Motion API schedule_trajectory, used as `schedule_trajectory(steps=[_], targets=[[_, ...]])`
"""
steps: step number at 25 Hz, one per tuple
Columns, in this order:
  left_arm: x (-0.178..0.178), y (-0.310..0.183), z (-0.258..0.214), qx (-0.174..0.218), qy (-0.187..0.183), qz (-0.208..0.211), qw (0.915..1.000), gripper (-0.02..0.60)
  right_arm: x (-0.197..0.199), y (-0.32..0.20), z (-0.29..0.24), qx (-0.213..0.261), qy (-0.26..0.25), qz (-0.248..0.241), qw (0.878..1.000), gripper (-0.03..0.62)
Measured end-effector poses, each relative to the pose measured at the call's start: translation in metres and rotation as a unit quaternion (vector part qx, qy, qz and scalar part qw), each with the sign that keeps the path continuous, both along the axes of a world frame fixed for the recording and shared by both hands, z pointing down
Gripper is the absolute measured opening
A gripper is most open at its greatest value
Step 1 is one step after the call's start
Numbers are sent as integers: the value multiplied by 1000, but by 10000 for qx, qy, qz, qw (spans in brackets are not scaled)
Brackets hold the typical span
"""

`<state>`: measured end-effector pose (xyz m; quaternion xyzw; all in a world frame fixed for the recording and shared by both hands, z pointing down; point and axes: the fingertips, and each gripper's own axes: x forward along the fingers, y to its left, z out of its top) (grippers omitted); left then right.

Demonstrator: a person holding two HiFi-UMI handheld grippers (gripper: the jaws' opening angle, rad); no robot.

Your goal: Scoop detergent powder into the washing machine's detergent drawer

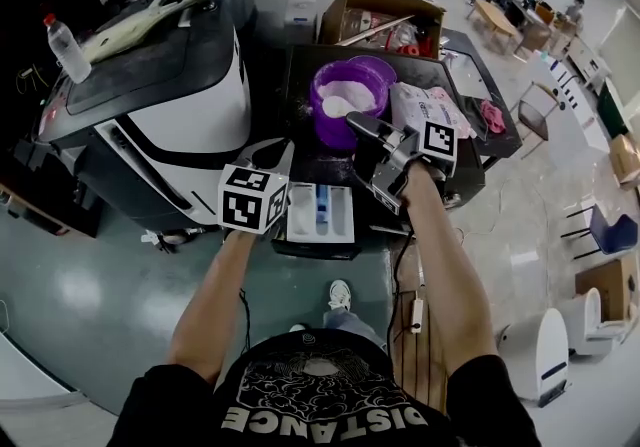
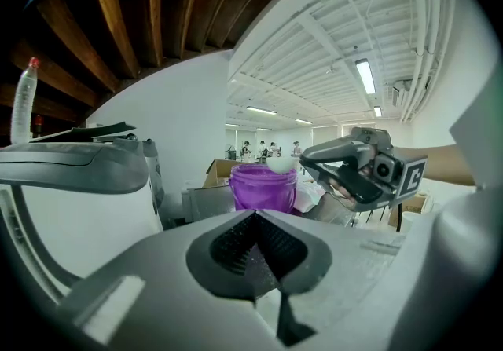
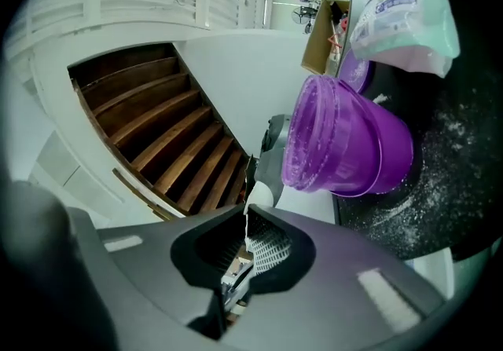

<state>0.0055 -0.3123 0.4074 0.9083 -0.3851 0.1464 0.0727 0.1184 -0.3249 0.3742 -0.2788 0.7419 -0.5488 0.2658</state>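
Observation:
A purple bucket (image 1: 372, 71) (image 2: 263, 188) (image 3: 350, 145) with white detergent powder (image 1: 345, 98) stands on the washing machine's black top (image 1: 300, 70). Below it the white detergent drawer (image 1: 338, 215) is pulled out, with a blue insert in the middle. My right gripper (image 1: 352, 122) (image 2: 314, 155) (image 3: 245, 220) is shut on the handle of a small white scoop (image 2: 281, 162) (image 3: 258, 195), which hangs just over the bucket's near rim. My left gripper (image 1: 285, 147) (image 2: 255, 216) is shut with nothing in it, above the drawer's left end.
A detergent bag (image 1: 430, 110) (image 3: 401, 12) lies right of the bucket, and spilled powder (image 3: 440, 153) speckles the black top. A white and black machine (image 1: 150, 85) with a water bottle (image 1: 65, 47) stands at the left. A cardboard box (image 1: 380, 20) sits behind the bucket.

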Motion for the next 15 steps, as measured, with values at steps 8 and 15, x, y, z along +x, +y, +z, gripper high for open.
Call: schedule_trajectory(steps=[8, 15], targets=[[-26, 22, 16, -81, -13, 12, 10000, 0, -30, 33, 26, 57, 303, -206, 9993, 35], [-37, 38, 34, -241, -44, 35, 9997, 0, -53, 57, 53, 164, 917, -635, 9936, 35]])
